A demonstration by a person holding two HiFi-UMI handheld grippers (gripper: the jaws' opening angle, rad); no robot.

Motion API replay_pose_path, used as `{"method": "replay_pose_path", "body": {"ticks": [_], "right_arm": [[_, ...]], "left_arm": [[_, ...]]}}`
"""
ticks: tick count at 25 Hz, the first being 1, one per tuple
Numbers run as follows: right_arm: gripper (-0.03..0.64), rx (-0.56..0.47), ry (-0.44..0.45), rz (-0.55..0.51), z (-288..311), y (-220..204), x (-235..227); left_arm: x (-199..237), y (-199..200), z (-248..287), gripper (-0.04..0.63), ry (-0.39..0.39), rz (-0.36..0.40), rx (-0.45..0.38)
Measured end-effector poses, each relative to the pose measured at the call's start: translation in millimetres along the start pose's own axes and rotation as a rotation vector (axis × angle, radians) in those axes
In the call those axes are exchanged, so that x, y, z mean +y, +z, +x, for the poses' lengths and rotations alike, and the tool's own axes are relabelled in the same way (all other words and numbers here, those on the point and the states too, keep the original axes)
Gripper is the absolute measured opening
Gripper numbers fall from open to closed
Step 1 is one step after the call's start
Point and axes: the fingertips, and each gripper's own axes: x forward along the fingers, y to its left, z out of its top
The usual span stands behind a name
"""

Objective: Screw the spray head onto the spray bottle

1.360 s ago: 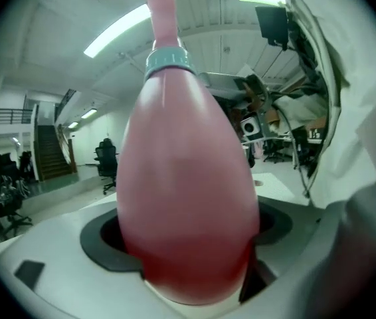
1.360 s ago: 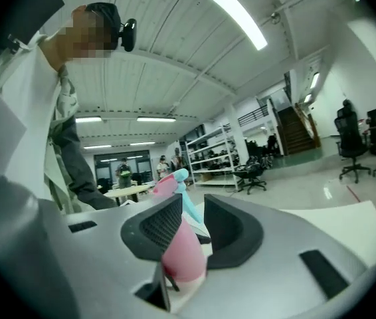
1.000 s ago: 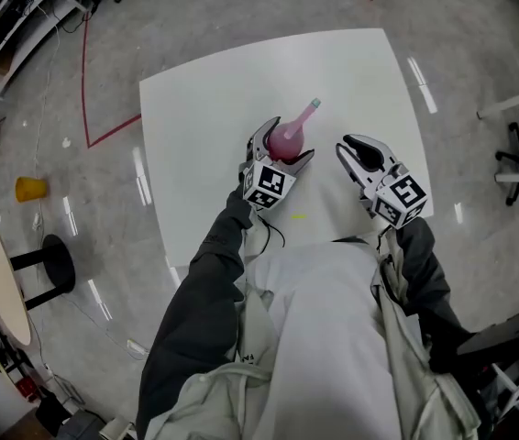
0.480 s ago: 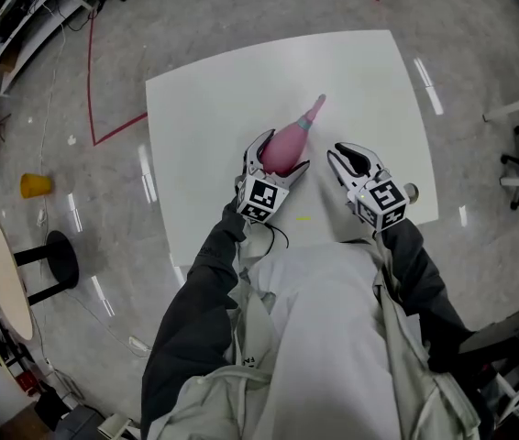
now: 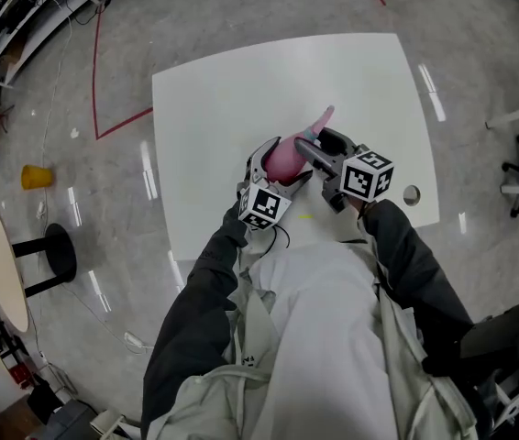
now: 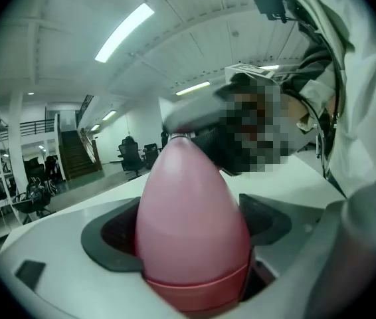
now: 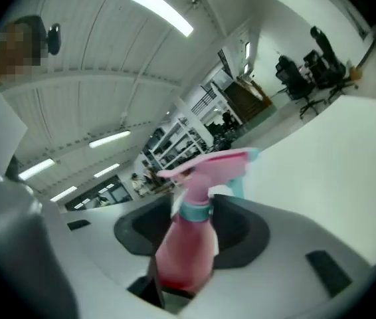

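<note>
**Already on the bottle: head seated, tightness unproven**

Seemingly the main join is made. The bottle (image 5: pixel 287 152) is held tilted, neck pointing away from the person, with the table (image 5: pixel 214 90) beneath it. The head (image 5: pixel 320 120) is seen on top of the bottle, and a teal collar (image 7: pixel 194 211) is fitted between the two with no gap showing in the right gripper view.

The bottle's pink body is pinched by the left gripper (image 5: pixel 281 161) at its wide lower part, and both pads are pressed against it in the left gripper view.

The right gripper (image 5: pixel 322 147) is placed at the bottle's upper end, around the neck. Its jaws have just been opening and are spread, and the neck and collar stand between them with space to either side, so nothing is gripped there.

What is left is judged to be small: the collar may need further turns, each needing a fresh grip from the right gripper. How far the thread is run down cannot be told. The bottle is not yet set down on the table.
</note>
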Motion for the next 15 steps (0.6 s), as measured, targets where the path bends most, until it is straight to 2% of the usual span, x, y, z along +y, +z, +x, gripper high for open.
{"method": "replay_pose_path", "body": {"ticks": [1,4,7,9,11,13,15], "right_arm": [[0.155,-0.013,-0.024,-0.047,0,6,2],[0.136,-0.046,-0.050,-0.303,-5,19,23],[0.124,-0.097,-0.156,-0.538,-15,37,27],[0.124,-0.074,-0.214,-0.661,-15,38,19],[0.124,-0.021,-0.223,-0.797,-9,29,13],[0.126,-0.007,-0.213,-0.895,-6,23,14],[0.126,-0.029,-0.241,-0.919,-8,23,15]], "left_arm": [[0,1,-2,0.466,0.006,-0.003,-0.006],[4,6,-8,0.466,0.057,-0.010,-0.022],[12,1,-21,0.466,0.108,-0.046,-0.023],[20,-11,-32,0.466,0.140,-0.068,-0.003],[31,-16,-40,0.457,0.188,-0.099,0.009],[40,-14,-45,0.320,0.240,-0.118,0.028],[44,-16,-48,0.246,0.273,-0.123,0.035]]}}
